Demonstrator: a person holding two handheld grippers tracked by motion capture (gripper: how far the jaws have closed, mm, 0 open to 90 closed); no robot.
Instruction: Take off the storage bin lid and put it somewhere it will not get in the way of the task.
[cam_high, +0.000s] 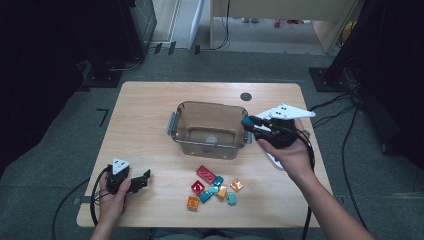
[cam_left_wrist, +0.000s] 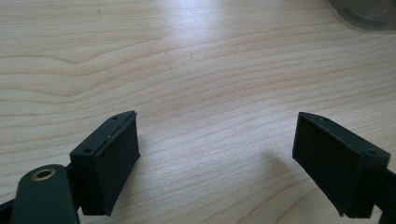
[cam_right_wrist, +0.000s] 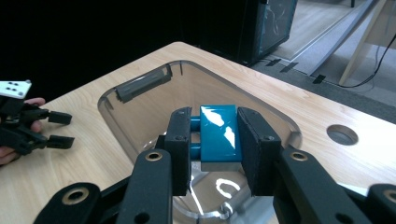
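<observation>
Black jaws of your right gripper are clamped on the teal block, and it hangs just over the near rim of the clear container; the open bin lies straight ahead and below. Block's long axis runs away from you along the jaws, studs (two teal pegs) facing the left pad. Your left gripper rests well apart on the table, jaws spread wide, nothing between them.
</observation>
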